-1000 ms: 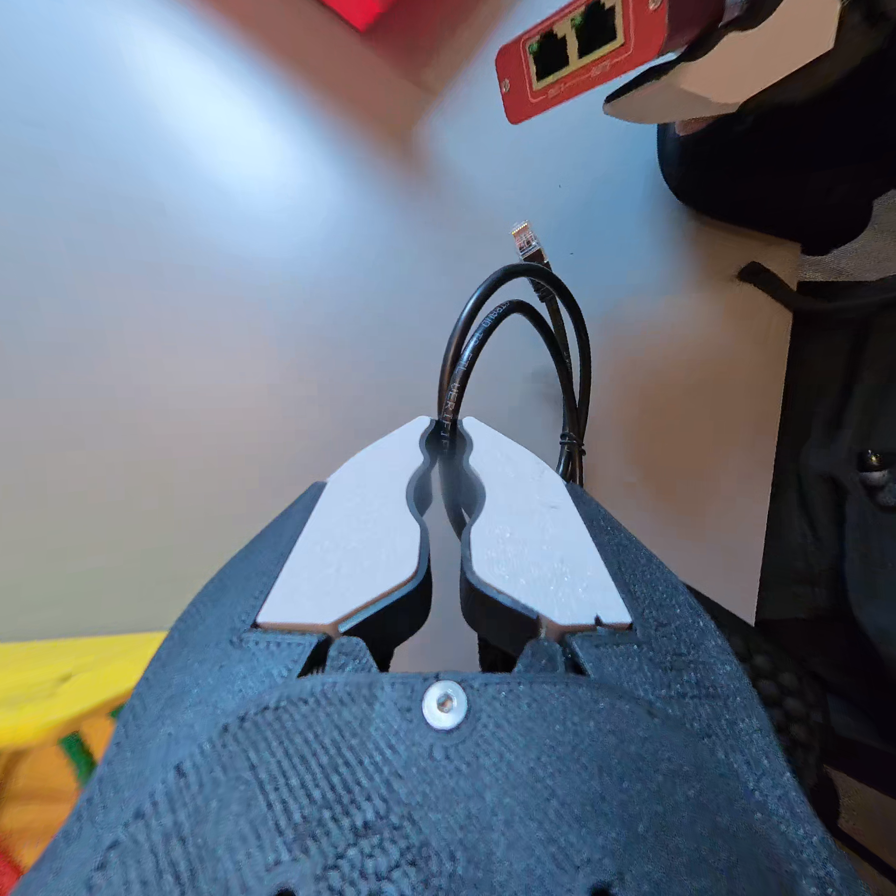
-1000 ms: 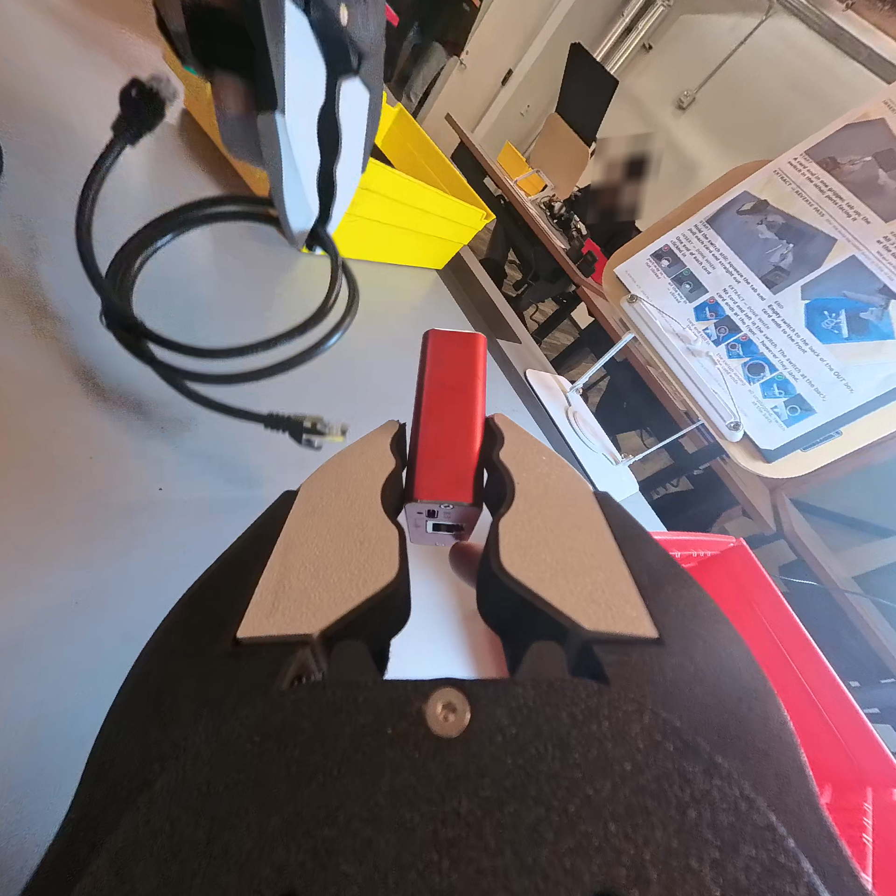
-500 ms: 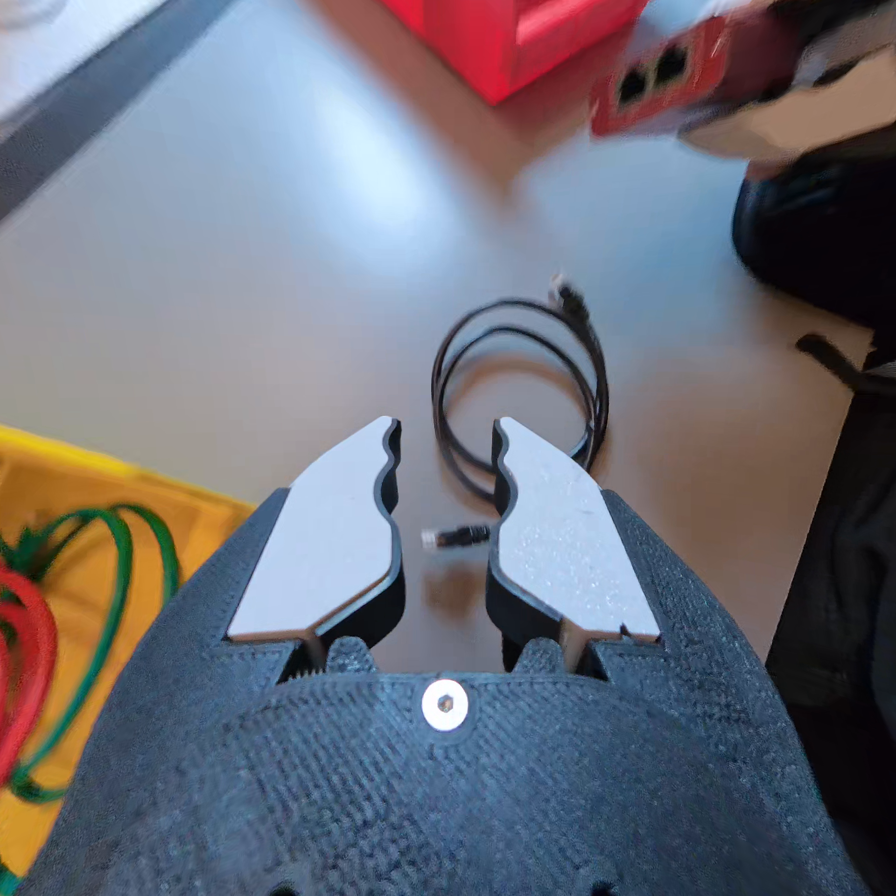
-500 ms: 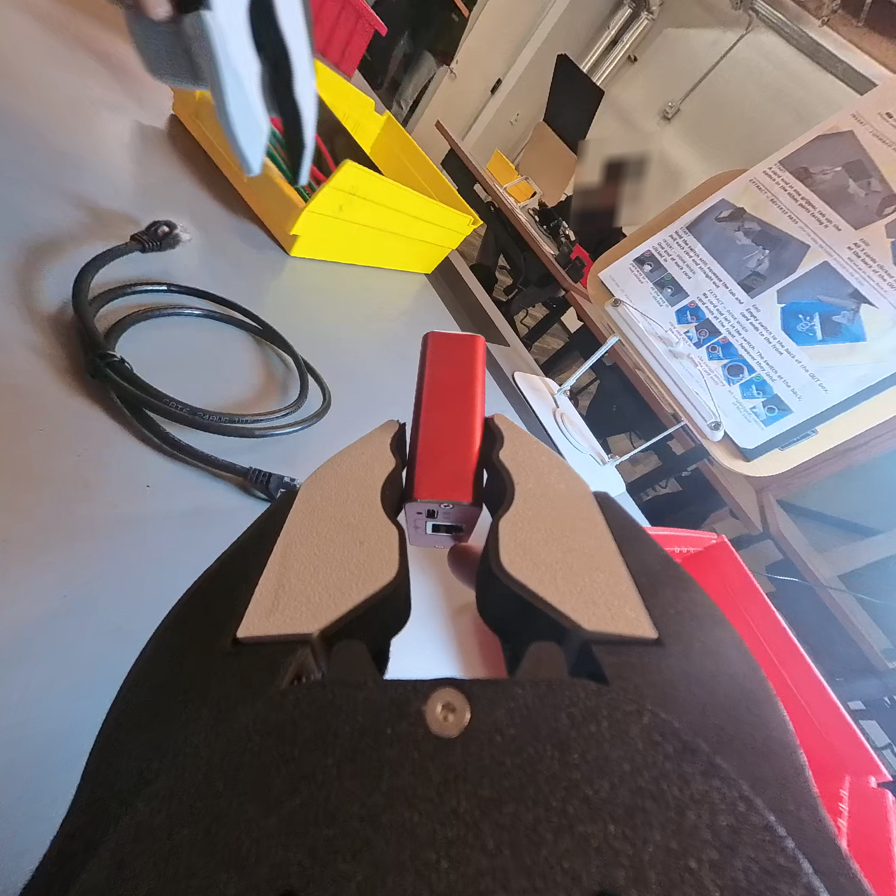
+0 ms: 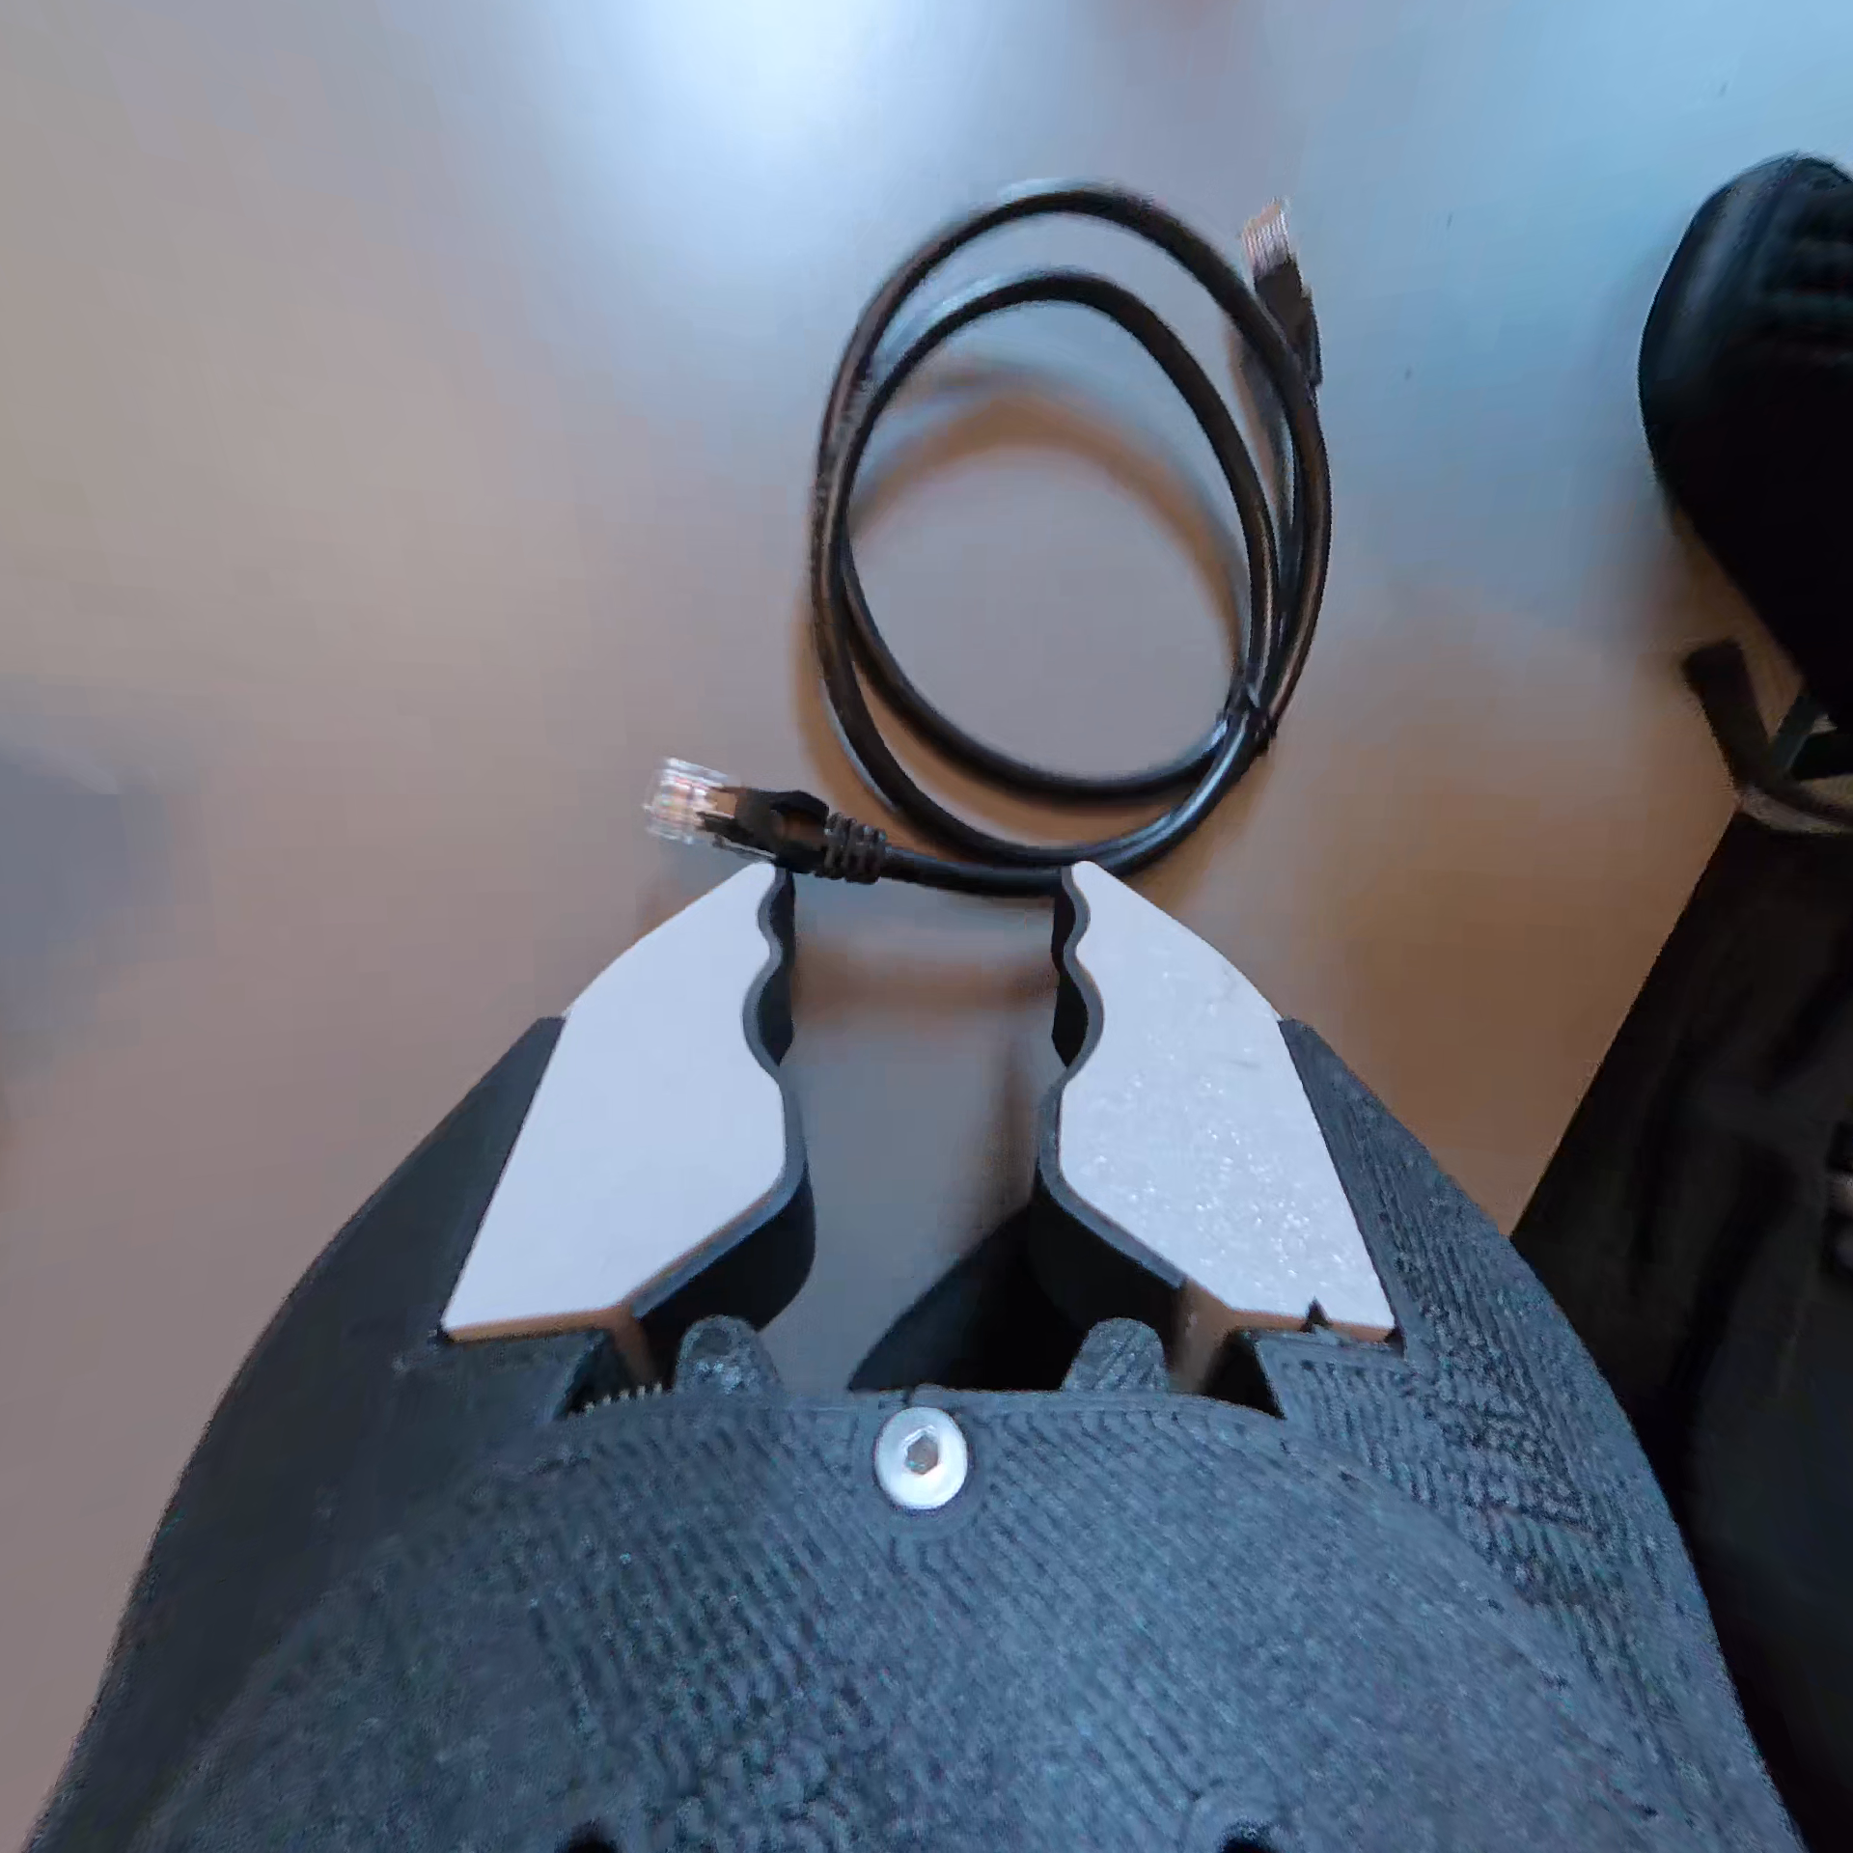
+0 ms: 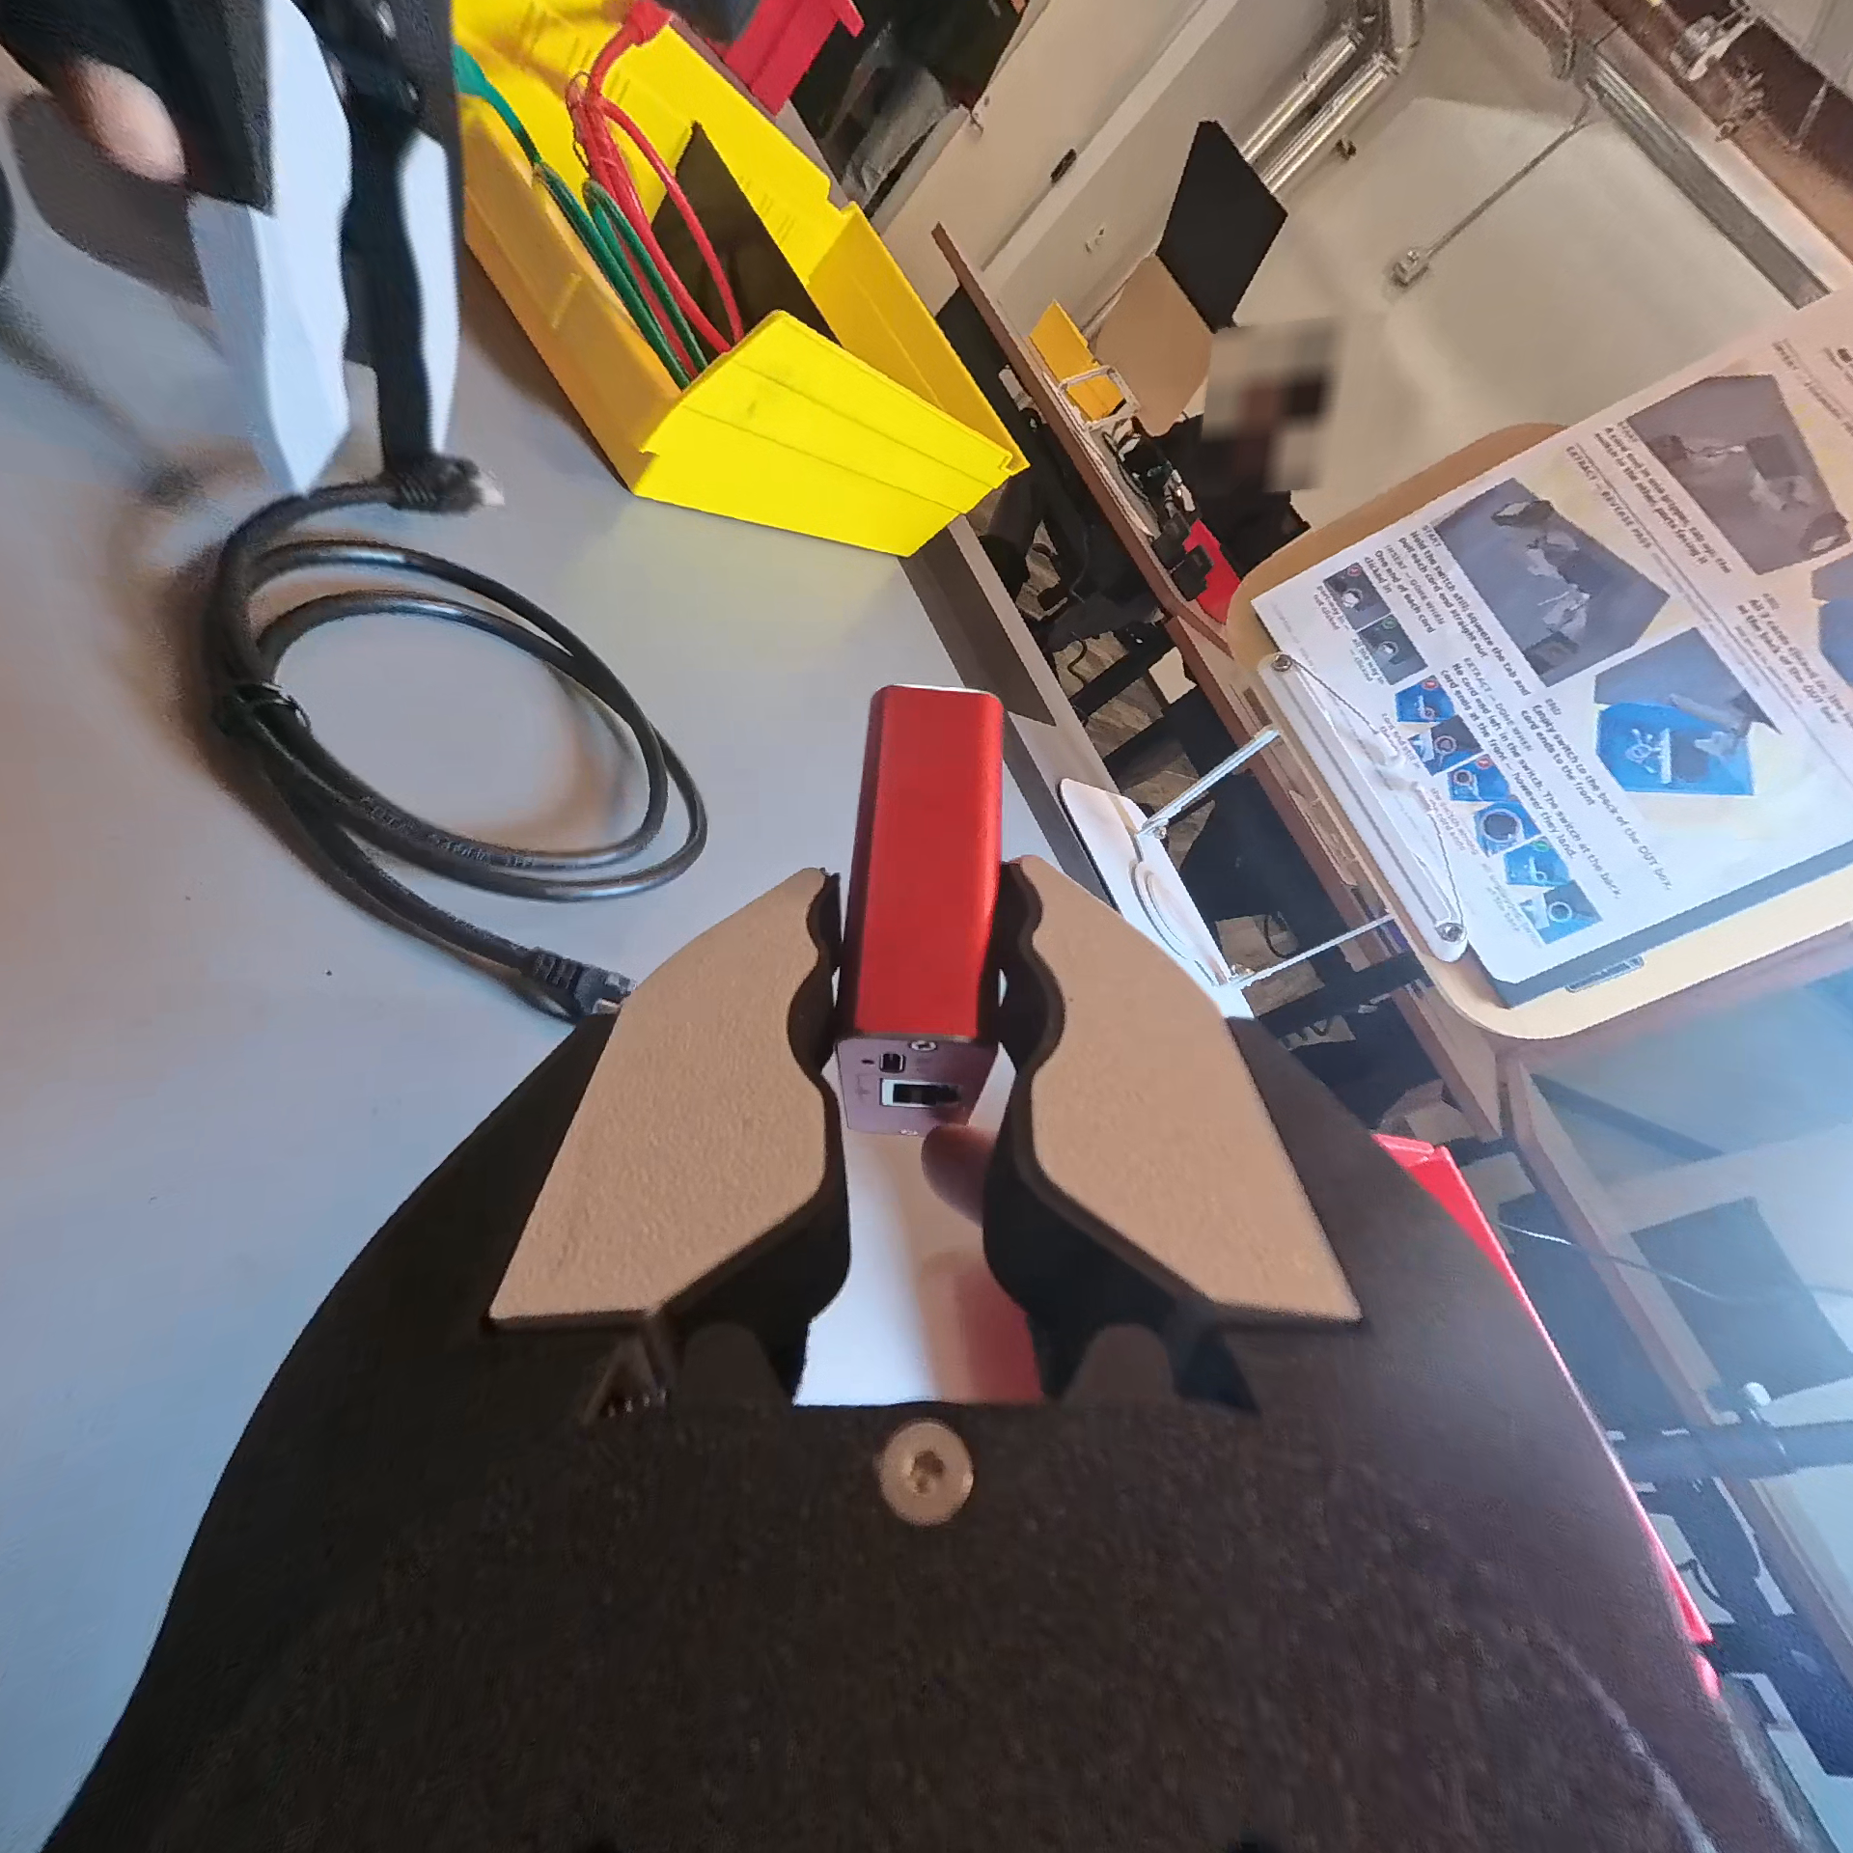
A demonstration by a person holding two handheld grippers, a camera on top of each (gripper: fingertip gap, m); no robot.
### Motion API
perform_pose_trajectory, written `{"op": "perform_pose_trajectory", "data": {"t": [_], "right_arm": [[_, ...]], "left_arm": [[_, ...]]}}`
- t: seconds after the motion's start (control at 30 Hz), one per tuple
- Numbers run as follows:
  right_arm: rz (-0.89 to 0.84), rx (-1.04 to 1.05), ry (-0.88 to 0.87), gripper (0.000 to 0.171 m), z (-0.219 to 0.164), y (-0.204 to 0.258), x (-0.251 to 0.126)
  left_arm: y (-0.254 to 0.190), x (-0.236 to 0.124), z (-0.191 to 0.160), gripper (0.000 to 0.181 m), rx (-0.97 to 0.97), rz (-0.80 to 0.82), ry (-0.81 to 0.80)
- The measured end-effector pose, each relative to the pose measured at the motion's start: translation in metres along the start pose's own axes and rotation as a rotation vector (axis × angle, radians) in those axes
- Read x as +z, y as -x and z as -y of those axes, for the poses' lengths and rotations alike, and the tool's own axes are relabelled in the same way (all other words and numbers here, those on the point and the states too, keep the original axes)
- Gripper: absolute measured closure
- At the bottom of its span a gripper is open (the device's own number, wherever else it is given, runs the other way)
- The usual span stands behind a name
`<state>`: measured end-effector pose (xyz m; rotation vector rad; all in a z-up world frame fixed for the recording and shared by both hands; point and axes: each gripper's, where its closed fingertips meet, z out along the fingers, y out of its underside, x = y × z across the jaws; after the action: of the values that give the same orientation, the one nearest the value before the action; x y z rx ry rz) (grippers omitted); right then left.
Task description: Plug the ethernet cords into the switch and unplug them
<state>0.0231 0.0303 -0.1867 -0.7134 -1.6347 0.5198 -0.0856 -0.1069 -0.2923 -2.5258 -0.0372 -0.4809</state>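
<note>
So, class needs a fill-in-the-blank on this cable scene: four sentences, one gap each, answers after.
1. The right tool is shut on a ____ switch.
2. The left tool is ____, holding nothing.
3. The coiled ethernet cord on the table is ____ in colour.
4. The bin holding green and red cords is ____.

Answers: red; open; black; yellow

The cord [image 5: 1073,562] is seen in black, with a clear plug [image 5: 680,800]. The switch [image 6: 924,862] is coloured red, with a grey end. A yellow bin [image 6: 802,441] is filled with green and red cords [image 6: 642,231]. The table [image 5: 401,501] is shown in plain grey.
</note>
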Motion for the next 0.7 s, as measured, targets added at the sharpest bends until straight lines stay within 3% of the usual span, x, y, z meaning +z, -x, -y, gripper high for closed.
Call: {"op": "perform_pose_trajectory", "data": {"t": [0.03, 0.37, 0.47, 0.57, 0.63, 0.7], "right_arm": [[-0.003, 0.006, -0.001, 0.143, 0.000, -0.001, 0.000], [-0.024, 0.065, -0.022, 0.143, -0.004, -0.013, -0.005], [-0.036, 0.067, -0.029, 0.143, -0.005, -0.017, -0.006], [-0.035, 0.040, -0.030, 0.143, -0.006, -0.016, -0.007], [-0.012, 0.018, -0.043, 0.143, -0.004, -0.012, -0.007], [0.025, -0.018, -0.064, 0.143, -0.001, -0.003, -0.006]], "left_arm": [[0.002, 0.004, 0.007, 0.132, -0.003, 0.000, -0.004], [0.024, 0.045, 0.068, 0.157, 0.202, 0.155, 0.056], [0.032, 0.050, 0.077, 0.162, 0.390, 0.216, 0.139], [0.033, 0.043, 0.081, 0.165, 0.718, 0.244, 0.239], [0.023, 0.039, 0.072, 0.166, 1.015, 0.182, 0.309], [0.006, 0.041, 0.070, 0.167, 1.122, 0.103, 0.273]]}}
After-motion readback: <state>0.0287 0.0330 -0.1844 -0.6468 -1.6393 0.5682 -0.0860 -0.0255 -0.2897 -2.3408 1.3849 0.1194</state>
